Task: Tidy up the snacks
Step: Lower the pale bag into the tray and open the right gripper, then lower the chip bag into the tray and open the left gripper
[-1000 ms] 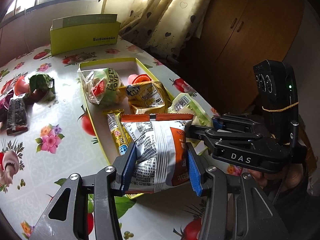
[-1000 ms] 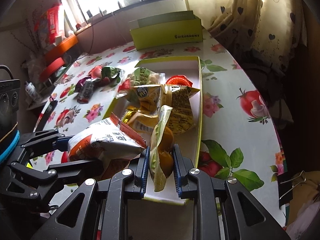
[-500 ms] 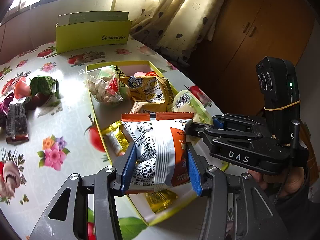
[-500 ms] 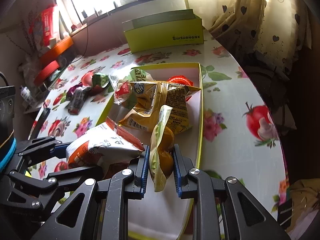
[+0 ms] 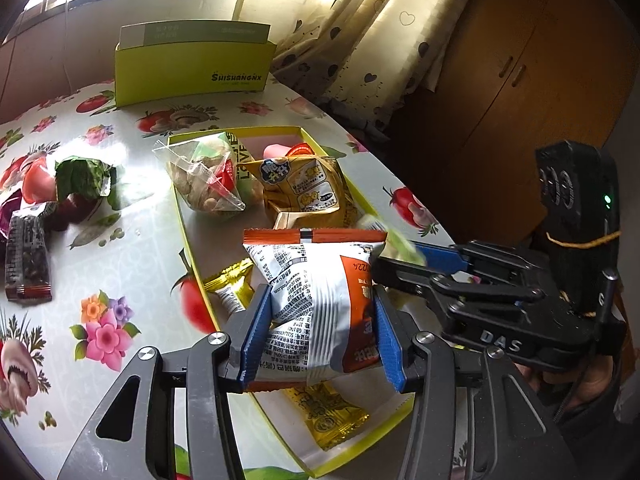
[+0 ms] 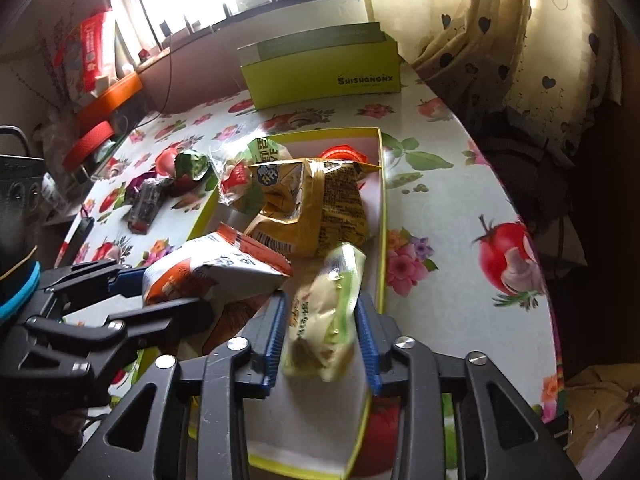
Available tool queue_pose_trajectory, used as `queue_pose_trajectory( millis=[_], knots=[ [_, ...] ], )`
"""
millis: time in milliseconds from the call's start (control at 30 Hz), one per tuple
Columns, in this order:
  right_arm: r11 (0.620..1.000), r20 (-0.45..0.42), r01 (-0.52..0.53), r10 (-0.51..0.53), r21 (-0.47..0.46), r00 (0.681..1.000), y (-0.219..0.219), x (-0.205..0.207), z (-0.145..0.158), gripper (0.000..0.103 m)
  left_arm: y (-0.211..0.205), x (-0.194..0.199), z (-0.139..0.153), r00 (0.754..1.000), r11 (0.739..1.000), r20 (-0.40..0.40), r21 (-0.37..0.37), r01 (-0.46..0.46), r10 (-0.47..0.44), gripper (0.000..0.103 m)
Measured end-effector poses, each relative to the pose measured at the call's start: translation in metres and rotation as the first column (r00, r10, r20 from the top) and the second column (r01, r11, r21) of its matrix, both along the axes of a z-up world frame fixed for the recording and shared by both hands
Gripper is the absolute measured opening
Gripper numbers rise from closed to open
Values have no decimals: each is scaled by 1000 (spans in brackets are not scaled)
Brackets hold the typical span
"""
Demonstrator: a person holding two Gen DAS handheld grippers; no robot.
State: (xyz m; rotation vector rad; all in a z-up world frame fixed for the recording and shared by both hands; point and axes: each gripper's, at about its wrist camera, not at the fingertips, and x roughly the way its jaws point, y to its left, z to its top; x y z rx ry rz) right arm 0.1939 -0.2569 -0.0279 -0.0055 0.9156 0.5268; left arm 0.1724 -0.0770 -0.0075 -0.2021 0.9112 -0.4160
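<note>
We note left gripper (image 5: 316, 334) clamping white-orange packet (image 5: 316, 304), long axis near-to-far, right gripper (image 6: 322, 340) opening, green packet (image 6: 326, 316) loose between, tilted far-right.

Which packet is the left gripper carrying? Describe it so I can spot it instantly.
Find the shallow yellow-green cardboard tray on the floral tablecloth. Above its near end, the left tongs clamp a puffy white-and-orange foil packet. Only it has orange crimped seams and dense black print; neighbours are yellow or clear.
</note>
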Motion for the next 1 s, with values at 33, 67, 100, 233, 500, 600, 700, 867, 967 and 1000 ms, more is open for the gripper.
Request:
queue_pose_trajectory(
  millis=[33, 67, 100, 233, 500, 600, 700, 867, 967, 1000],
  knots=[
    [1000, 4, 2, -2, 2, 1000, -2, -2, 1, 34, 0, 0, 0, 1000, 1000, -6, -12, 3, -3, 50],
    [1000, 8, 3, -3, 5, 1000, -3, -5, 3, 34, 0, 0, 0, 1000, 1000, -11, -24, 5, -5, 50],
    [1000, 12, 3, -3, 10, 1000, -5, -7, 4, 34, 0, 0, -1, 1000, 999, -16, -32, 8, -8, 50],
    [1000, 29, 11, -12, 20, 1000, -10, -16, 11, 34, 0, -3, 0, 999, 998, -27, -56, 15, -17, 51],
    [1000, 46, -2, 0, 26, 999, -6, -31, 20, 34, -1, -20, 13, 1000, 999, 26, -47, 16, -15, 51],
    [1000, 50, -10, 8, 26, 999, -3, -37, 23, 34, 3, -27, 16, 999, 999, 34, -43, 7, -6, 51],
    [999, 55, -23, 21, 26, 998, 3, -43, 25, 34, 8, -35, 18, 999, 999, 49, -40, 0, 2, 51],
    [999, 58, -40, 38, 25, 998, 10, -51, 28, 34, 19, -46, 23, 996, 999, 76, -12, -46, 47, 51],
    [998, 59, -50, 48, 25, 997, 14, -55, 29, 34, 27, -52, 29, 992, 997, 101, 8, -79, 78, 51],
    [998, 59, -53, 51, 25, 997, 16, -56, 30, 34, 30, -54, 30, 990, 996, 108, 12, -91, 89, 51]
  ],
)
